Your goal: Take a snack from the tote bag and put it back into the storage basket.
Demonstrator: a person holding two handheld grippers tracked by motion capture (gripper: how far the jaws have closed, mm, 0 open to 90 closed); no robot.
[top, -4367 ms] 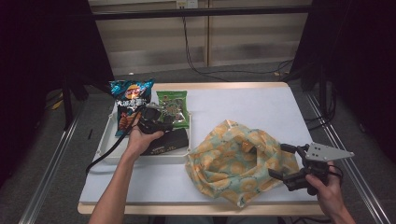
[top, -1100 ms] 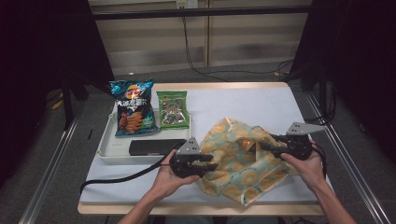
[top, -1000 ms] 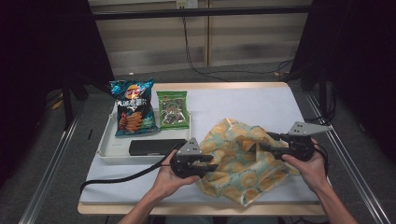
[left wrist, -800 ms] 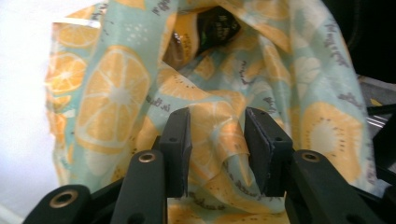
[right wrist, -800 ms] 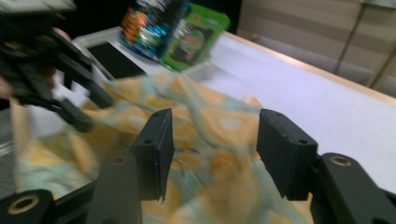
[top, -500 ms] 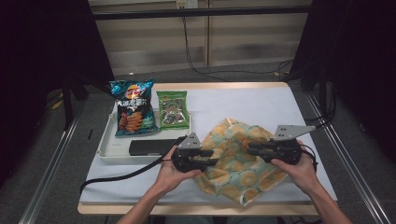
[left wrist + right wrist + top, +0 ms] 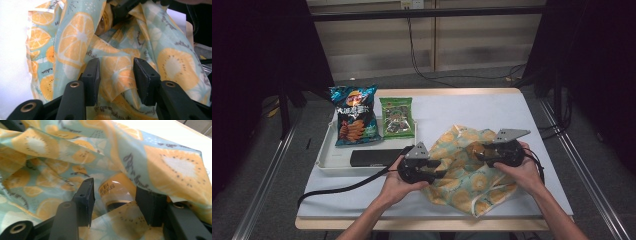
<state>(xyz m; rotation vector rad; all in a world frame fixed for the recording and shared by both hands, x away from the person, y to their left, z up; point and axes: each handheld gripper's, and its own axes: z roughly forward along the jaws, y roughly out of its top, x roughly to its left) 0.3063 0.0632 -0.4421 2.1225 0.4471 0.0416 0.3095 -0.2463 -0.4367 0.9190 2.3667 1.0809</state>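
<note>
The fruit-print bag (image 7: pixel 469 172) lies crumpled on the table (image 7: pixel 472 107), just right of the white tray (image 7: pixel 328 155). The left gripper (image 7: pixel 439 174) meets the bag's left side, its jaws having just been opening, spread with a fold of fabric between them. The right gripper (image 7: pixel 479 155) sits on the bag's upper right, its jaws having just been opening too, spread around a yellow container (image 7: pixel 117 188) in the bag's mouth.

Place: a recording lab or test room.
Signs: dark curtains (image 7: pixel 257 75), metal rails (image 7: pixel 262 195), loose cables (image 7: pixel 427 60), one work table (image 7: pixel 472 105).

A pale-green bag (image 7: pixel 467 170) printed with orange citrus slices; blue chip packet (image 7: pixel 354 121).
</note>
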